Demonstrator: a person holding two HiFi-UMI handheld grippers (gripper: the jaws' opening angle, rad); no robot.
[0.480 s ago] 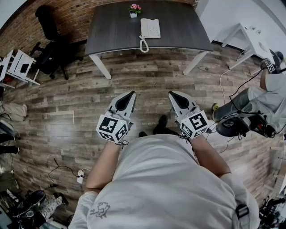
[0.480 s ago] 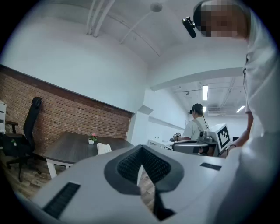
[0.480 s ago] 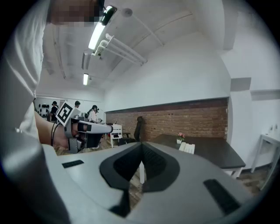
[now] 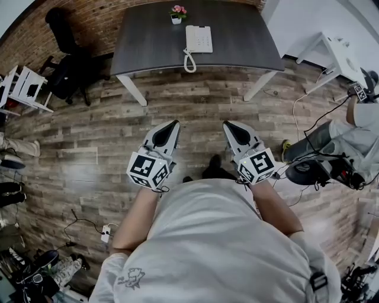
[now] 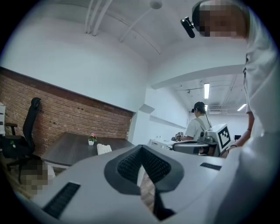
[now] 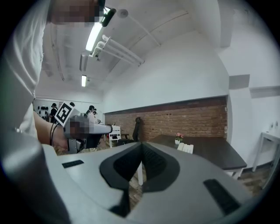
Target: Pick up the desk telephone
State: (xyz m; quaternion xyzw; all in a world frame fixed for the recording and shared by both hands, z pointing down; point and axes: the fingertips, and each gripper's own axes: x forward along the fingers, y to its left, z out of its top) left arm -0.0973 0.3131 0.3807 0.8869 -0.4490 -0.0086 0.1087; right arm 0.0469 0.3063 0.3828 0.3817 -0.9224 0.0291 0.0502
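Observation:
A white desk telephone [image 4: 198, 38] with a coiled cord lies on the dark table [image 4: 154, 41], far ahead of me; it also shows small in the left gripper view [image 5: 103, 148] and the right gripper view [image 6: 187, 148]. My left gripper [image 4: 174, 123] and right gripper [image 4: 227, 123] are held side by side in front of my body, over the wooden floor and well short of the table. Both are shut, with nothing between the jaws. From each gripper view the other gripper's marker cube is visible at the side.
A small potted flower [image 4: 177, 13] stands behind the phone. A black office chair [image 4: 68, 53] is left of the table, by the brick wall. A white side table [image 4: 334, 53] is at right, and a seated person [image 4: 355, 133] with equipment and cables is on the floor.
The view has shifted slightly and the person at right has moved a little. Both grippers keep their place and stay shut.

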